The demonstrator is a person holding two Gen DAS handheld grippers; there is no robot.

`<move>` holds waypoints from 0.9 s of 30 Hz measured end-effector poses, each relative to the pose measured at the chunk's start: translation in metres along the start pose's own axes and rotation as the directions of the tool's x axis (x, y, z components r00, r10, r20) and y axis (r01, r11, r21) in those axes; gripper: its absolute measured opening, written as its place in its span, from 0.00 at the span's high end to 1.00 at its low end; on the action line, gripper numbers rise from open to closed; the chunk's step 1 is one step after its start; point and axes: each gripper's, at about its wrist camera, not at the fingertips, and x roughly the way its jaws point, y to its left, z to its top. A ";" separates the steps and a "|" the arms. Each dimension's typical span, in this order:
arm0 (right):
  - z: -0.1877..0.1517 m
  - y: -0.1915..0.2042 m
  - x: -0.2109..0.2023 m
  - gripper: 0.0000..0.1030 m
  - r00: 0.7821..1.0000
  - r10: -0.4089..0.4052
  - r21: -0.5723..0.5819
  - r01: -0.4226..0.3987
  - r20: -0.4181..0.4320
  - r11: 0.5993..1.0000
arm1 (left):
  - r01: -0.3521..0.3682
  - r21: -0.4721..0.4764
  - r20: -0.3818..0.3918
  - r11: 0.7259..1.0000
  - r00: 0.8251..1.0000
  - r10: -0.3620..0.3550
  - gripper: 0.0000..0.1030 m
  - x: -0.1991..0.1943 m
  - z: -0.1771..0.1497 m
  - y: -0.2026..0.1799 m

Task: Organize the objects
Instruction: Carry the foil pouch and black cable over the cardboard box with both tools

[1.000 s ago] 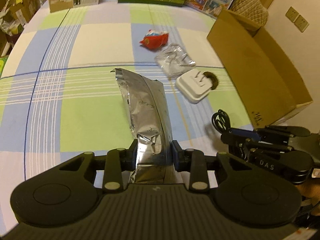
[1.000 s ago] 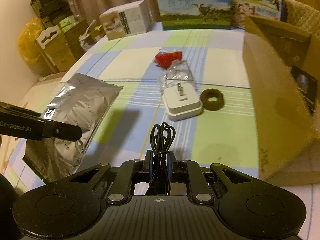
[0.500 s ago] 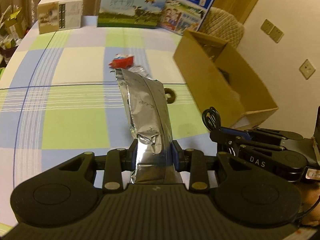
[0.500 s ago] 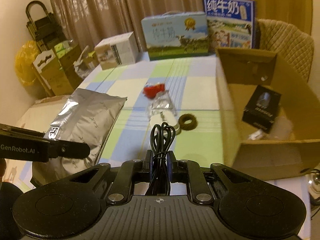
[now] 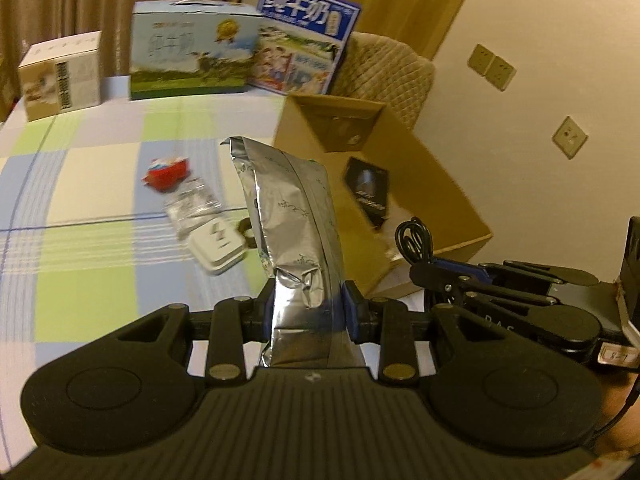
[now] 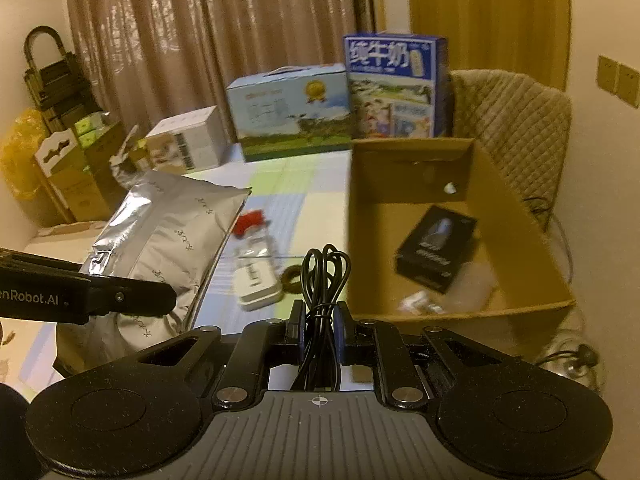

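The left gripper (image 5: 310, 312) is clamped on the lower end of a silver foil pouch (image 5: 294, 216), its pads pressing the crinkled foil from both sides so that the pouch stands up and leans away from the camera, clear of the table. The right gripper (image 6: 319, 332) is closed tight on a coiled black cable (image 6: 325, 276), whose loops rise just above the pads and whose strands run down between the fingers. From the left wrist view the right gripper sits just to the right, with the cable loop beside the pouch.

Beyond both lies a table under a checked cloth (image 5: 80, 184) of green, blue and cream. On it rest a white adapter (image 5: 218, 248), a dark ring (image 6: 291, 278) touching or just beside it, a clear crumpled wrapper (image 5: 192, 208) and a red packet (image 5: 166, 170); motion blur makes these hard to read. To the right stands an open cardboard box (image 6: 516, 216), holding a black carton (image 6: 436, 248) and some small pale items. Milk cartons (image 6: 340, 96) stand at the table's far edge.
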 end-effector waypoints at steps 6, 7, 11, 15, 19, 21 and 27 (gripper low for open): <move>0.009 -0.033 -0.012 0.90 0.999 -0.047 0.019 0.047 0.020 0.999 | 0.044 0.032 -0.001 0.999 0.999 -0.044 0.73 0.015 0.017 -0.032; 0.010 -0.037 -0.013 0.90 0.998 -0.054 0.022 0.053 0.022 0.998 | 0.049 0.038 0.000 0.998 0.999 -0.049 0.73 0.018 0.020 -0.037; 0.015 -0.055 -0.016 0.90 0.997 -0.072 0.030 0.072 0.028 0.997 | 0.064 0.057 0.001 0.996 0.998 -0.064 0.73 0.028 0.031 -0.055; 0.023 -0.074 -0.012 0.90 0.995 -0.092 0.042 0.090 0.029 0.995 | 0.061 0.063 0.012 0.996 0.998 -0.062 0.73 0.038 0.040 -0.071; 0.034 -0.089 -0.007 0.90 0.994 -0.102 0.053 0.100 0.030 0.994 | 0.068 0.055 0.012 0.996 0.998 -0.069 0.73 0.051 0.050 -0.081; 0.040 -0.096 -0.003 0.90 0.994 -0.104 0.055 0.102 0.031 0.993 | 0.071 0.051 0.011 0.996 0.997 -0.072 0.73 0.059 0.056 -0.084; 0.055 -0.113 0.014 0.90 0.993 -0.112 0.059 0.110 0.026 0.992 | 0.077 0.034 0.004 0.996 0.997 -0.077 0.73 0.083 0.074 -0.091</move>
